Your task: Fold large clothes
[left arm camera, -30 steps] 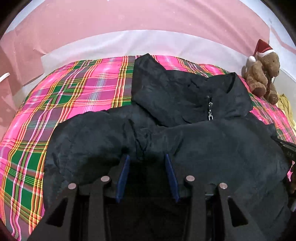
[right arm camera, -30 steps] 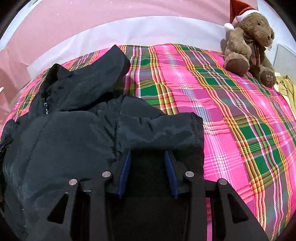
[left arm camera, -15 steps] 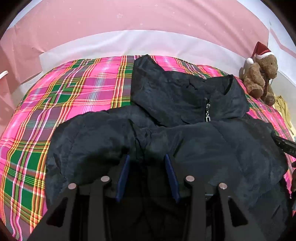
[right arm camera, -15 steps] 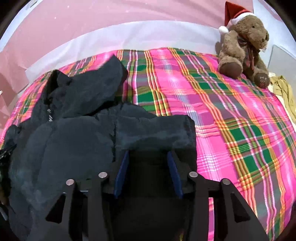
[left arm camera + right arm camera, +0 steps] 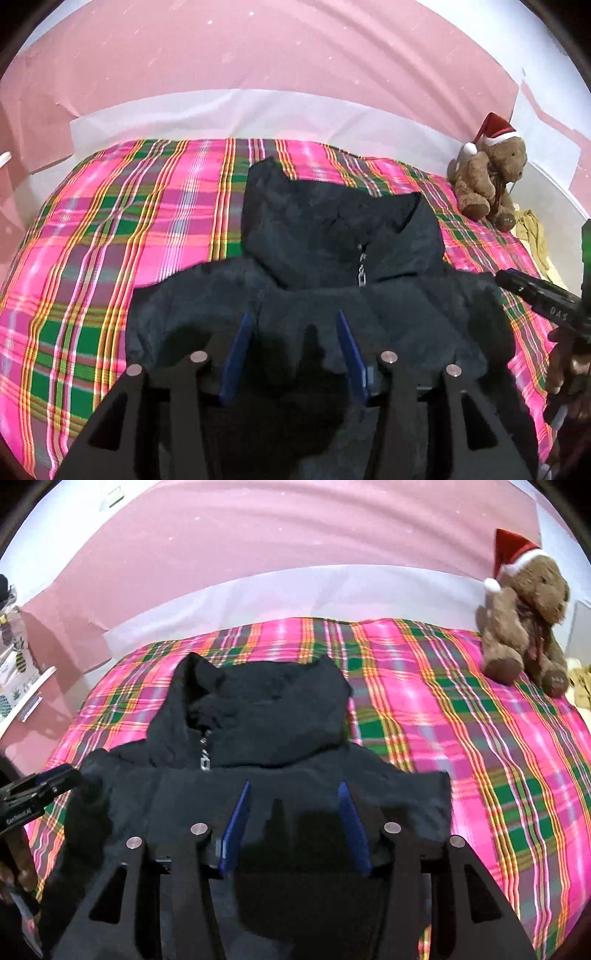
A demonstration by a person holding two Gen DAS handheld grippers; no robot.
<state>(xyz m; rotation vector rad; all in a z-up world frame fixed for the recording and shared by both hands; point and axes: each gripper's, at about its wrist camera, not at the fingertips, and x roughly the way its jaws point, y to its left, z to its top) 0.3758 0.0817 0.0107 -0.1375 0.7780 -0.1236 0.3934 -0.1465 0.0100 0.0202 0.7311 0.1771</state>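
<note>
A black hooded zip jacket [image 5: 332, 258] lies front up on the plaid bed, hood toward the far wall; it also shows in the right wrist view [image 5: 266, 723]. My left gripper [image 5: 291, 321] is open, its blue pads spread over the jacket's near left part. My right gripper [image 5: 291, 790] is open above the jacket's near right part. Each gripper shows at the edge of the other's view: the right one [image 5: 539, 302] and the left one [image 5: 33, 794]. Whether any fabric is pinched is hidden by dark cloth between the fingers.
The pink and green plaid bedspread [image 5: 129, 229] covers the bed. A brown teddy bear in a Santa hat [image 5: 524, 605] sits at the far right corner. A yellow cloth [image 5: 532, 232] lies beside it. A pink wall stands behind, and shelves [image 5: 22, 679] at far left.
Both grippers have pulled back and risen, so the jacket looks smaller and farther away. The jacket's sides have come inward, and it now lies narrower on the bed.
</note>
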